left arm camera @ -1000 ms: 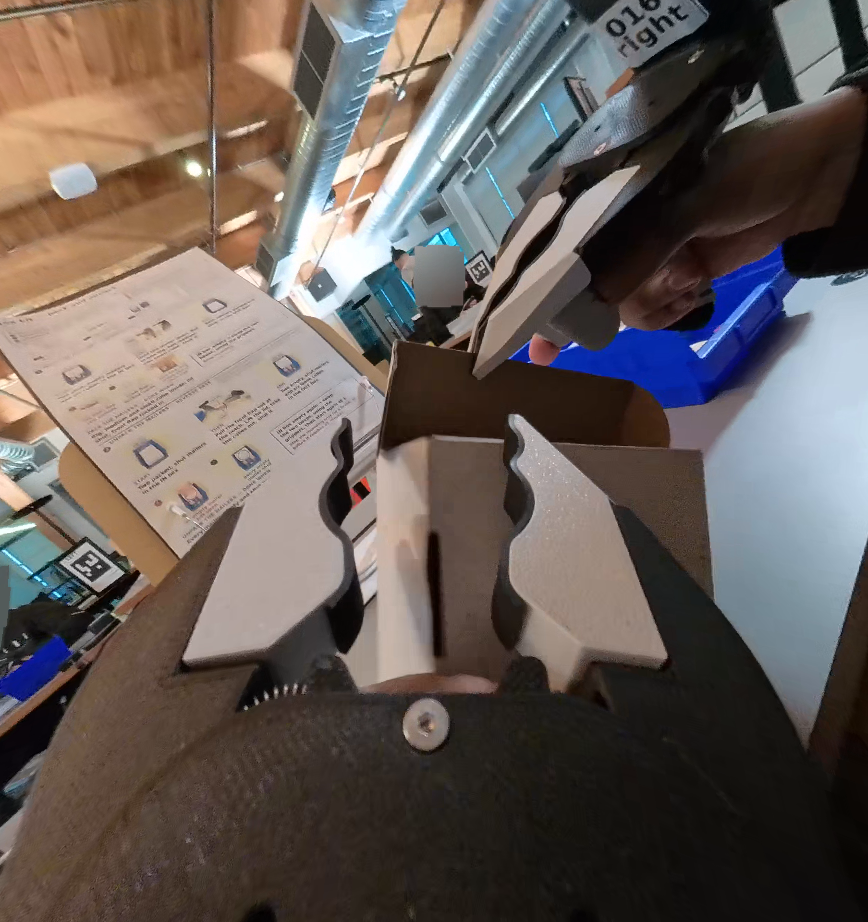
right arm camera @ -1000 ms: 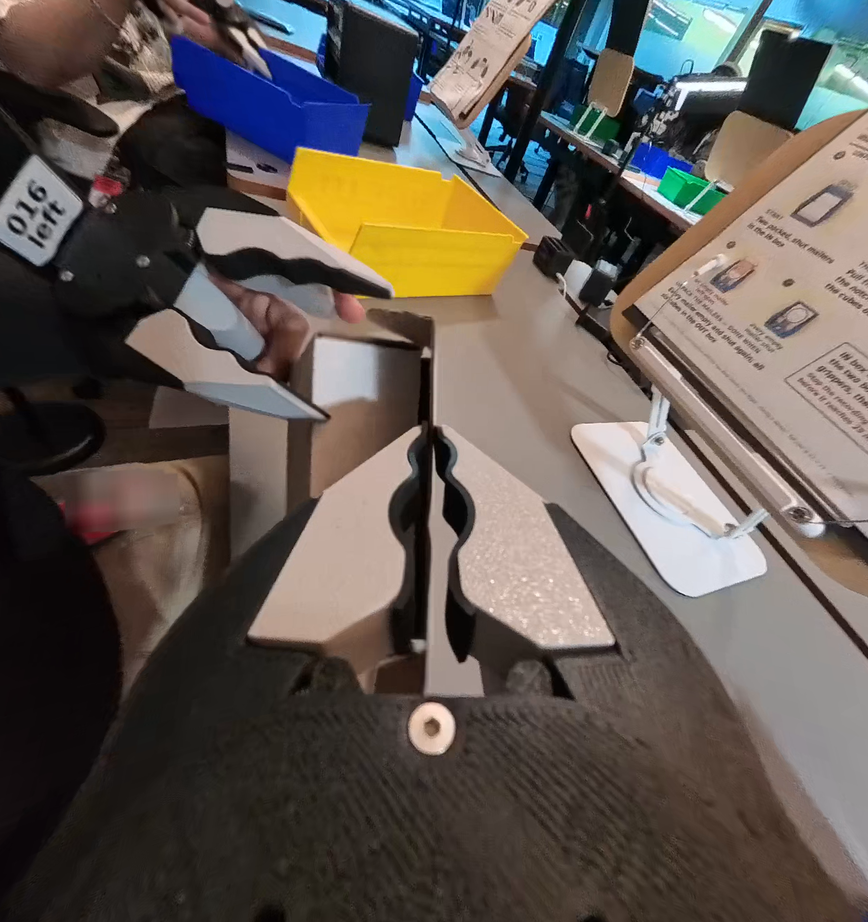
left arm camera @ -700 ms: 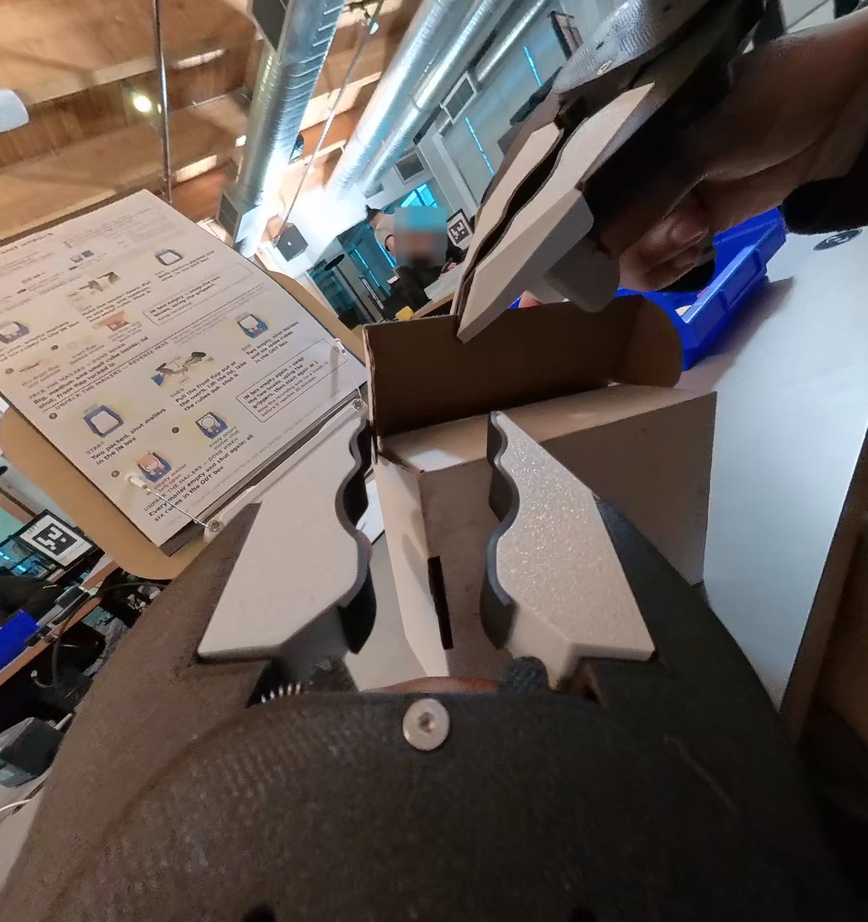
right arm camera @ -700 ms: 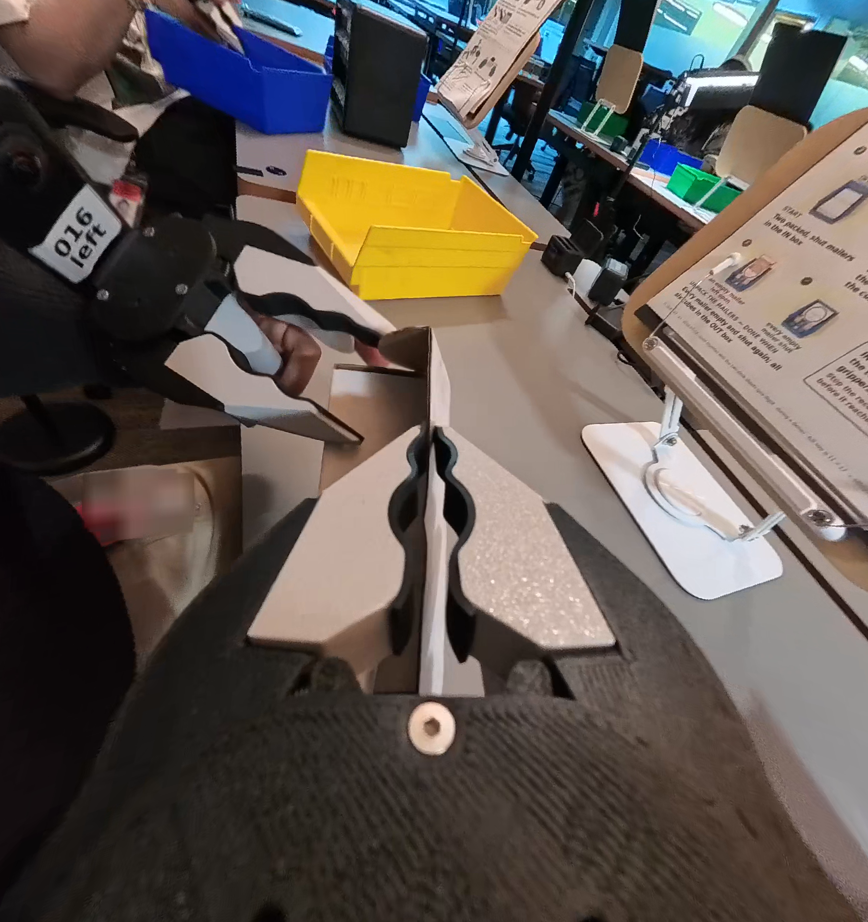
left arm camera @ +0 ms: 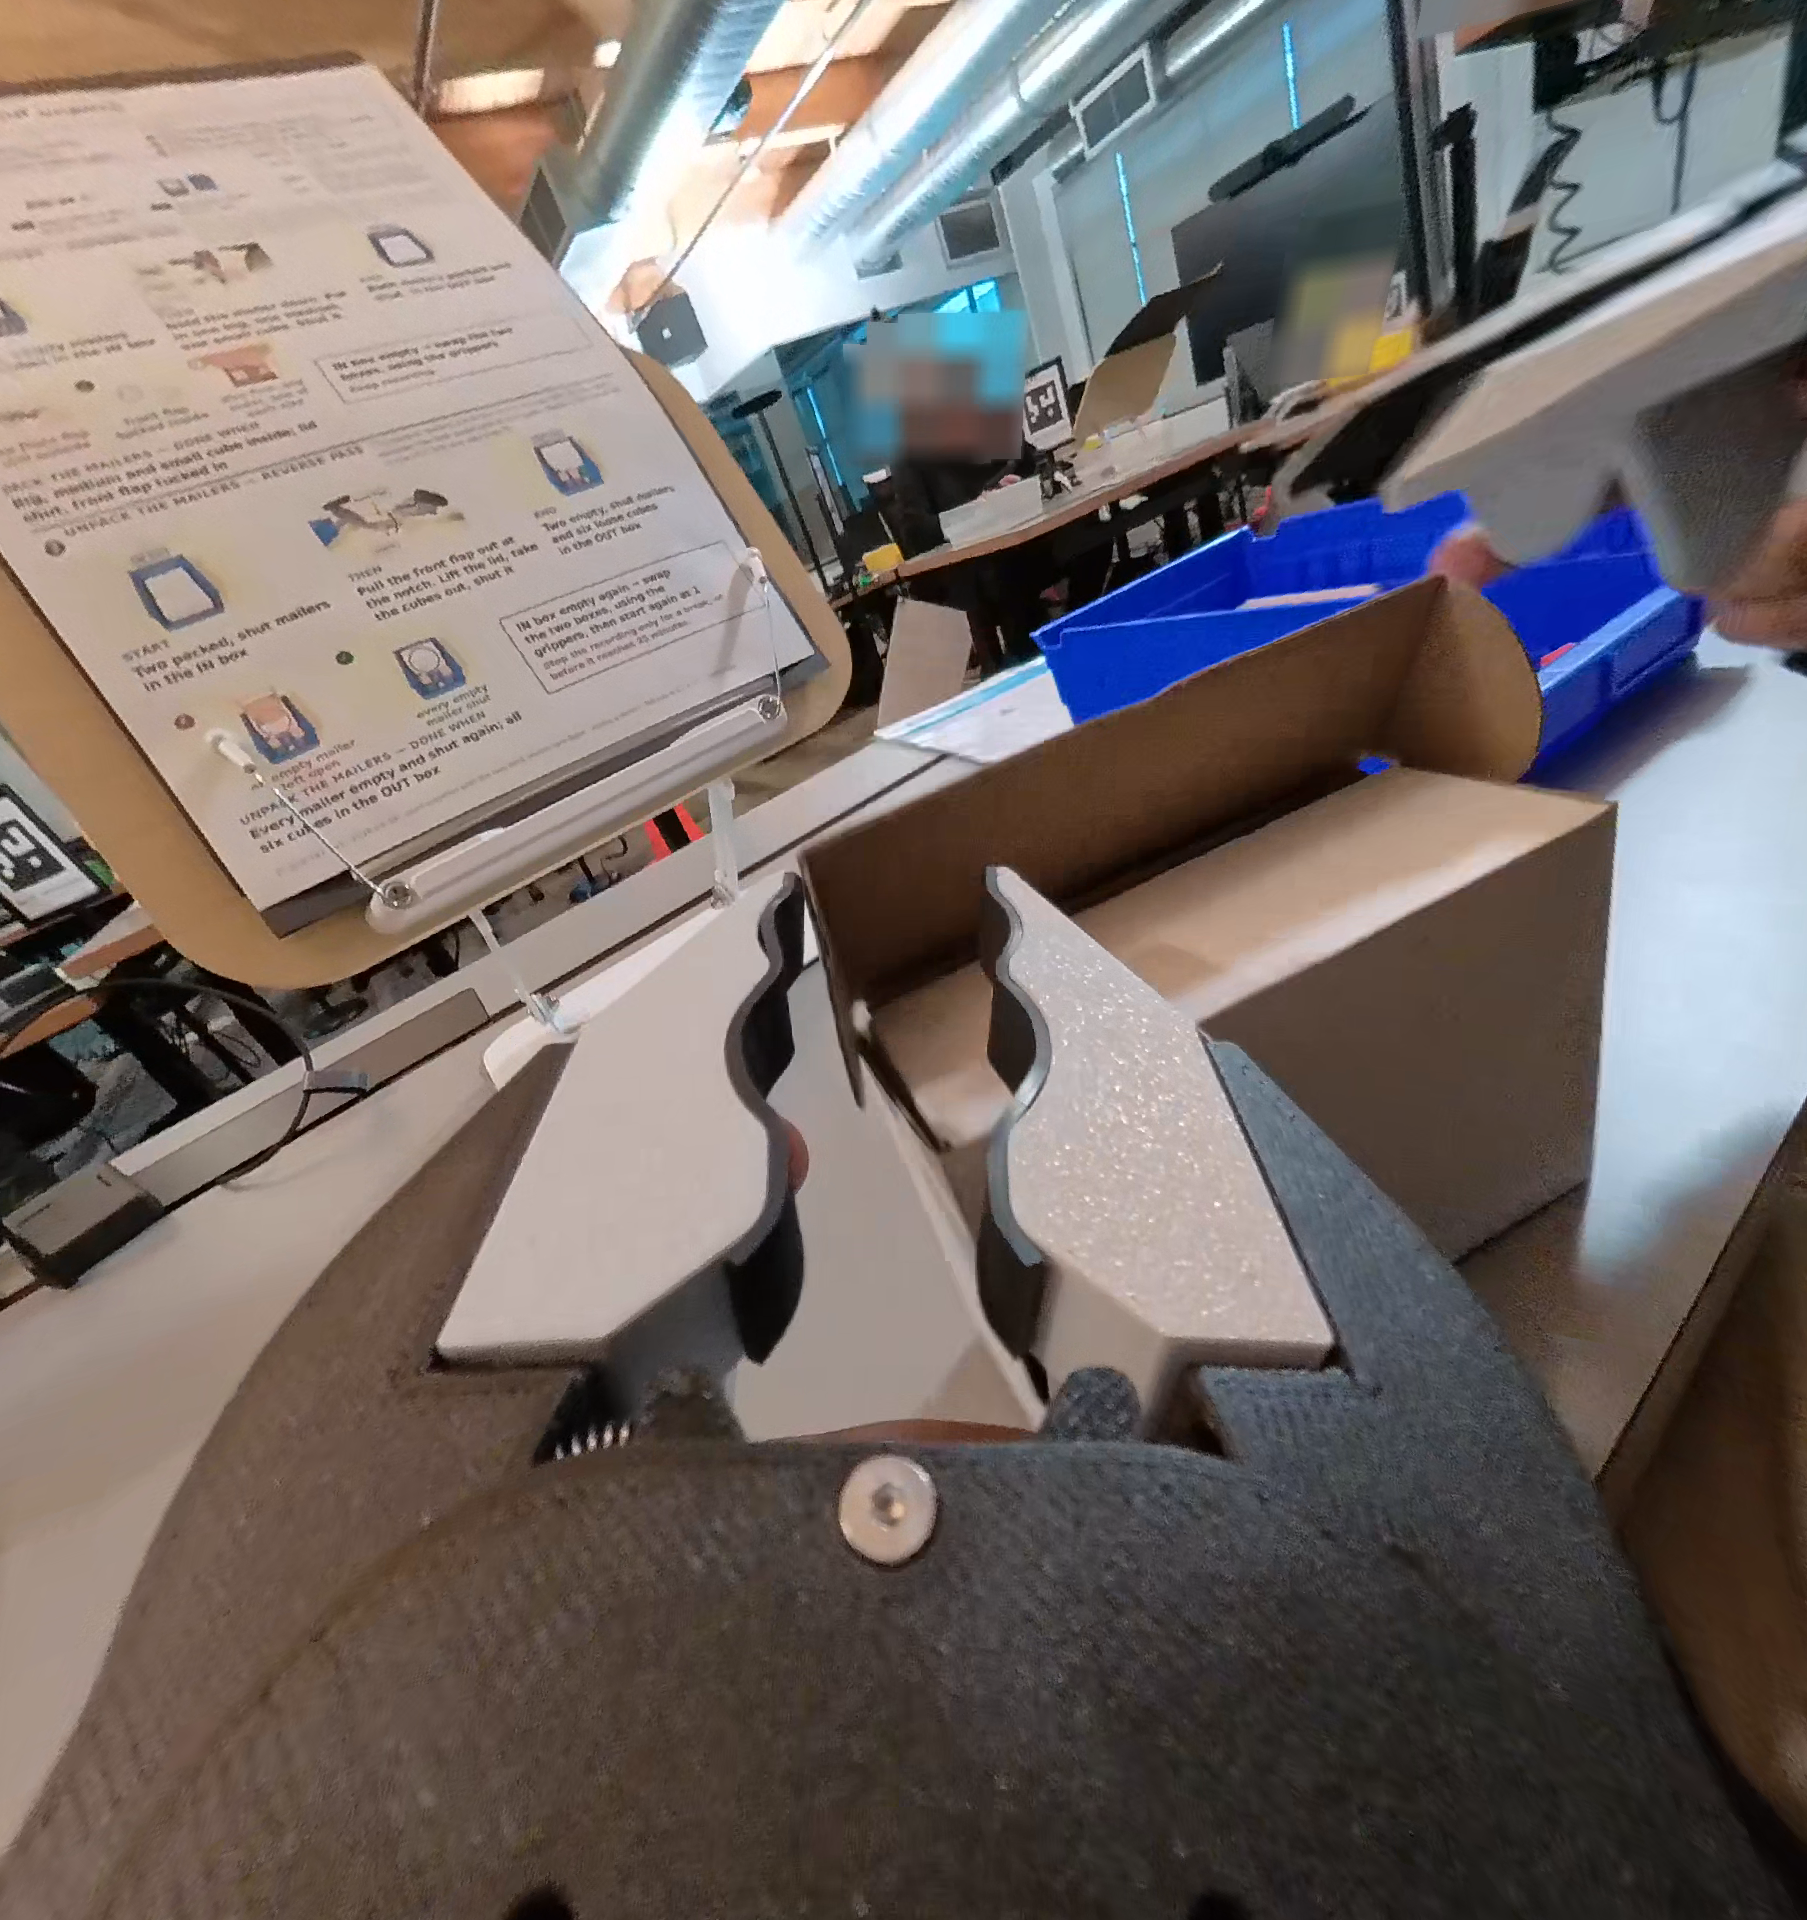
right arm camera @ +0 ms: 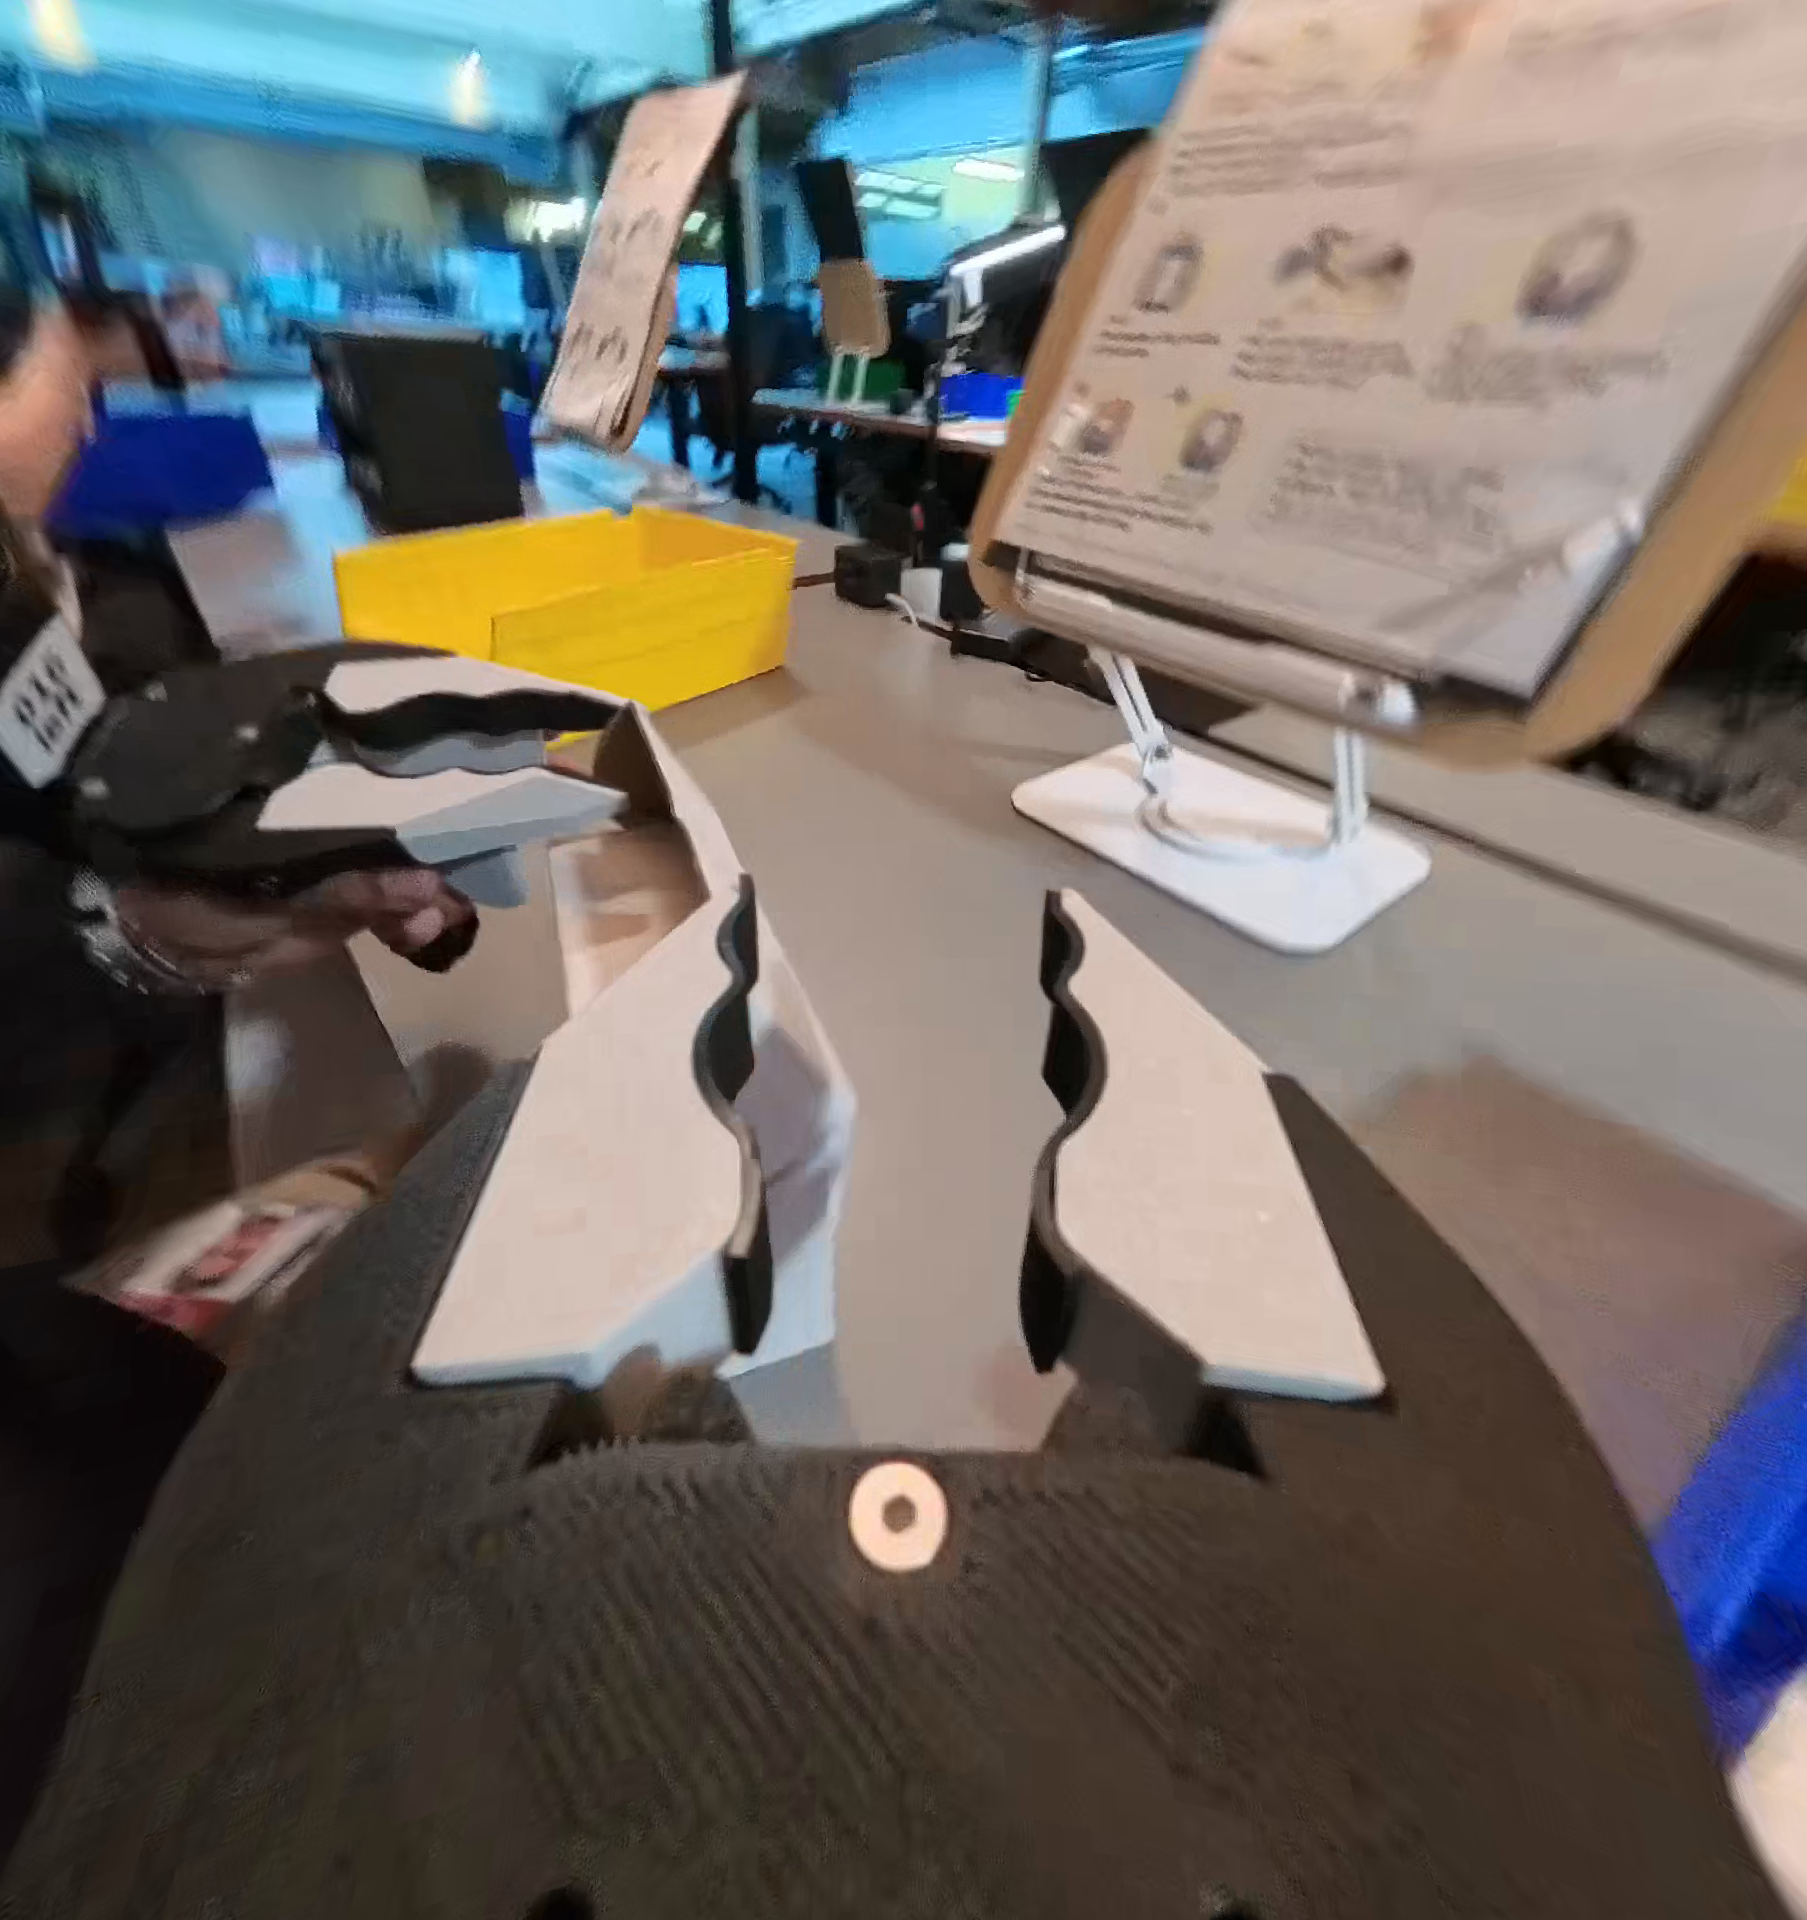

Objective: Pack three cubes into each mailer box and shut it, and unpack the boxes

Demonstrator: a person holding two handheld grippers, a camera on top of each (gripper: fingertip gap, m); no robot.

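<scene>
A brown cardboard mailer box (left arm camera: pixel 1398 987) sits on the grey table with its lid flap (left arm camera: pixel 1138 790) standing up. My left gripper (left arm camera: pixel 891 883) is open, and the box's near corner lies between its fingers without being clamped. My right gripper (right arm camera: pixel 899 894) is open and empty, with the flap's edge (right arm camera: pixel 691 831) just beside its left finger. The right wrist view shows the left gripper (right arm camera: pixel 618 758) at the far end of the flap. The left wrist view shows the right gripper (left arm camera: pixel 1294 468) blurred, above and behind the box. No cubes are in view, and the box's inside is hidden.
A blue bin (left arm camera: pixel 1294 613) stands behind the box. A yellow bin (right arm camera: pixel 608 613) stands farther along the table. An instruction sheet on a stand (left arm camera: pixel 307 468) rises at the table's far side, with its white base (right arm camera: pixel 1221 862) on the table. A person's hand holds each gripper.
My right gripper was shut on the box's flap and has now opened, let go and pulled back. The box has come down onto the table. My left gripper has tilted down with it.
</scene>
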